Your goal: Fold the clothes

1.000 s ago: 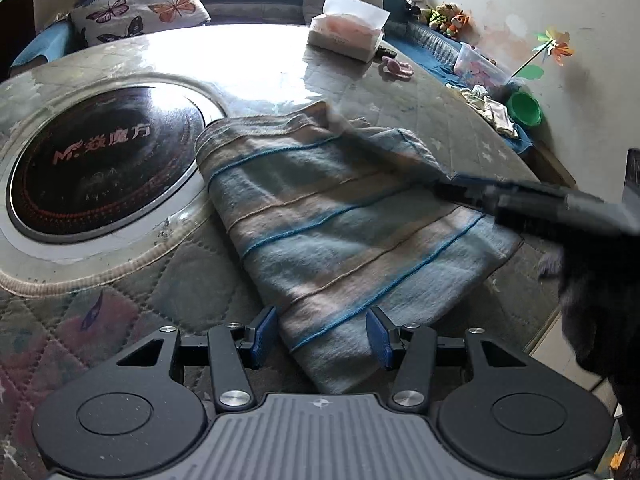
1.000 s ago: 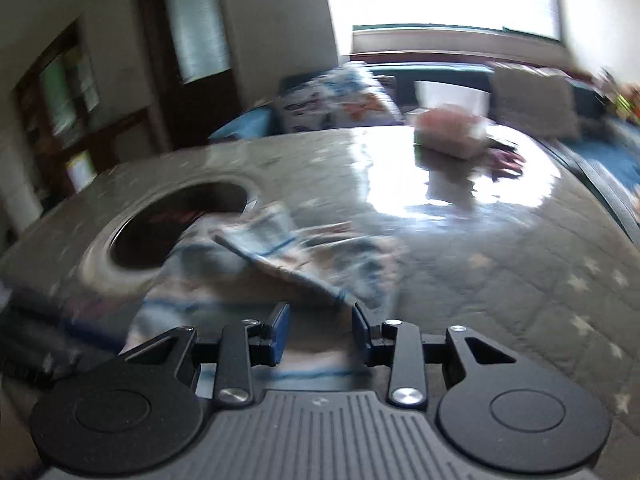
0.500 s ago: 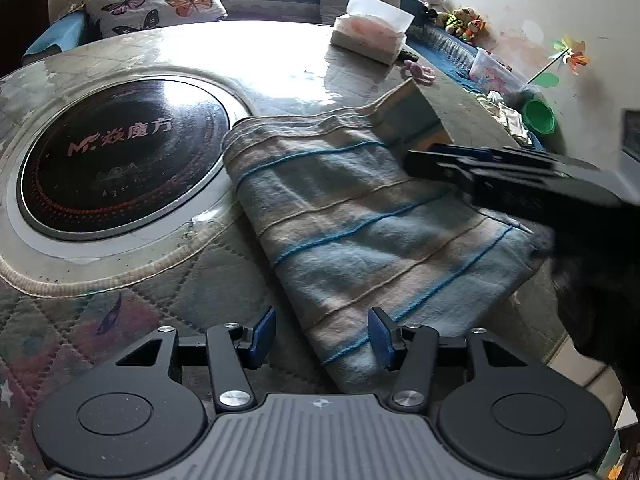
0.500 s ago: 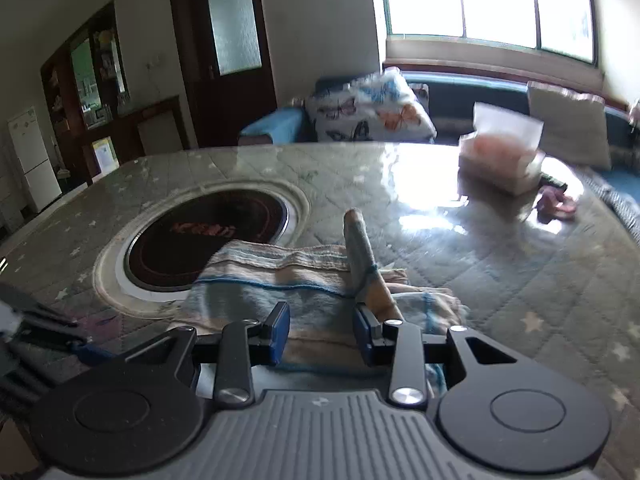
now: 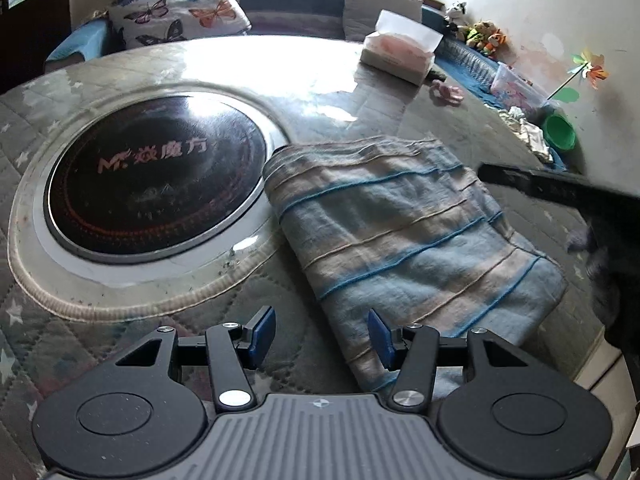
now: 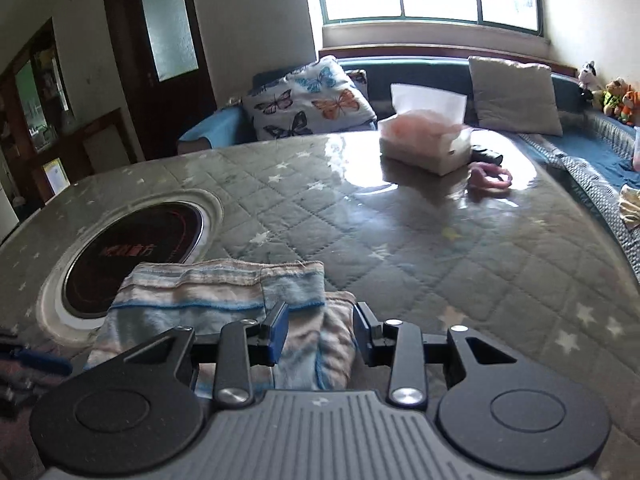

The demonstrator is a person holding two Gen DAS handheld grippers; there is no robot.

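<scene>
Striped blue-and-tan cloth lies folded flat just beside the round black cooktop; its corner, raised half a second ago, is now down. Right gripper has let go, jaws part-open above the cloth. Left gripper stands half-open, gripping nothing.

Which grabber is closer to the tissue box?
Right. The right gripper sits at the cloth's far corner, toward the tissue box; the left gripper sits at its near end.
</scene>
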